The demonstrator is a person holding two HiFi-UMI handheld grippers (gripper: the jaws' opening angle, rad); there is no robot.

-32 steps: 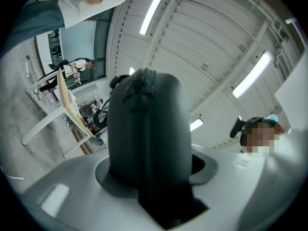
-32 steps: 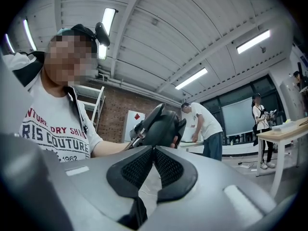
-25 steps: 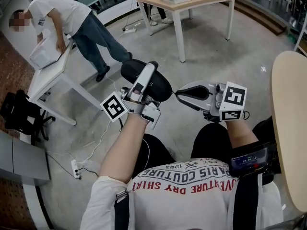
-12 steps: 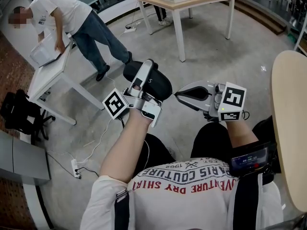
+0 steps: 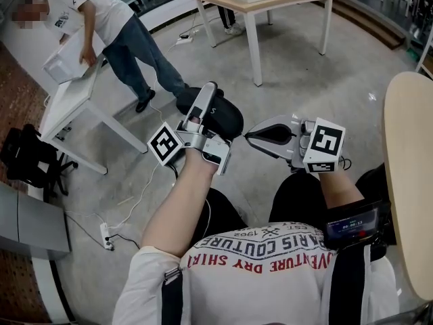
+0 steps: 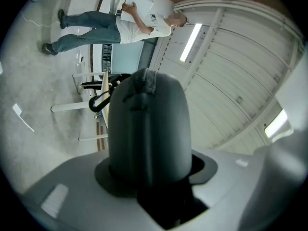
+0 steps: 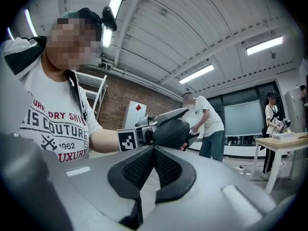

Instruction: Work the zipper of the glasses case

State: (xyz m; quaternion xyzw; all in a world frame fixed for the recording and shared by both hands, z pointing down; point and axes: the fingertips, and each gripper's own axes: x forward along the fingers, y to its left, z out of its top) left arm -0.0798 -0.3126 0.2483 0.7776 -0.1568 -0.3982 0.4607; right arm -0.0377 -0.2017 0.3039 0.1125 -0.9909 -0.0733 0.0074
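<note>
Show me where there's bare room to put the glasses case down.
Nearest is the round-edged tabletop at your right, bare as far as it shows. The concrete floor between it and the wooden table is also free. Crowded: the white table where a person handles a box, and the floor around the power strip.

The glasses case (image 5: 226, 117) looks matt cloth; the right tool (image 7: 154, 148), smooth grey plastic.

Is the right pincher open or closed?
Closed. In its own view the right gripper has its pad tips touching, right by the glasses case. Whether something thin is pinched there, I cannot tell.
</note>
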